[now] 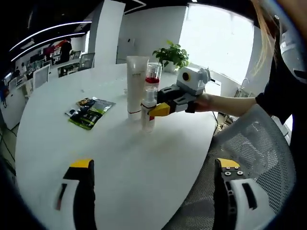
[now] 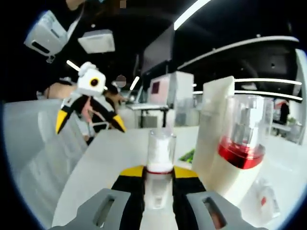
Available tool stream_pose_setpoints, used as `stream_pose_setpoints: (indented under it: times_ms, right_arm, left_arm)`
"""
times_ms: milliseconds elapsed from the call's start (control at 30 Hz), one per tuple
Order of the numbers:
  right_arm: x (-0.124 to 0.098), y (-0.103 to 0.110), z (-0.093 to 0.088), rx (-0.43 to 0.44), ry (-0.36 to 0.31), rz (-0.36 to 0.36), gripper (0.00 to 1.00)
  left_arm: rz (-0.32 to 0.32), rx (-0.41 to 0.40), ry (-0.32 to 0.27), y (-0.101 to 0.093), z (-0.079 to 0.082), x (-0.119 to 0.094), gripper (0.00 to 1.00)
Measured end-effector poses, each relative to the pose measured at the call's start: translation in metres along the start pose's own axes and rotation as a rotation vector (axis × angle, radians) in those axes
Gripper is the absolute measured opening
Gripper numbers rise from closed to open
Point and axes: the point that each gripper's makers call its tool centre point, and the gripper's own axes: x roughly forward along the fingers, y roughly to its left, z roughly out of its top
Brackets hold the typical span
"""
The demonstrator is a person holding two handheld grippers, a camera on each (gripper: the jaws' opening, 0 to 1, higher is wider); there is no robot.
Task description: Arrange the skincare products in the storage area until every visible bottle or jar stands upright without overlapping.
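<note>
Right claw (image 2: 159, 176) clamped on small clear-capped bottle (image 2: 159, 158), held upright at 5 o'clock of white tube (image 1: 136, 86), evidently for standing on table (image 1: 120, 163); left claw (image 1: 156, 170) apart, idle.

Table (image 1: 120, 158) smooth matt white; tube (image 1: 136, 81) matt plastic; red-banded bottle (image 2: 245, 134) clear, perhaps glass.

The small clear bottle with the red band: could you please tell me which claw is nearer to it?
The right claw is nearer: its jaws are closed on the small clear bottle. The left claw hangs open and apart from it, over the near part of the white table.
</note>
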Motion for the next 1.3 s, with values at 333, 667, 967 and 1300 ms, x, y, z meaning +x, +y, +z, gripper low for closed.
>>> stream_pose_setpoints:
  times_ms: [333, 667, 967, 1300]
  right_arm:
    - [-0.001, -0.001, -0.002, 0.023, -0.001, 0.007, 0.15]
    - [-0.003, 0.006, -0.018, 0.015, 0.062, -0.005, 0.17]
    - [-0.006, 0.004, -0.038, 0.027, 0.119, -0.046, 0.14]
    - [-0.006, -0.003, -0.04, 0.029, 0.122, -0.057, 0.13]
  left_arm:
    - [-0.001, -0.018, 0.006, 0.001, -0.002, 0.001, 0.99]
    - [-0.005, -0.039, 0.01, 0.0, -0.003, 0.001, 0.99]
    - [-0.005, -0.037, 0.024, -0.001, -0.006, 0.002, 0.98]
    - [-0.009, -0.034, 0.037, -0.002, -0.009, 0.002, 0.98]
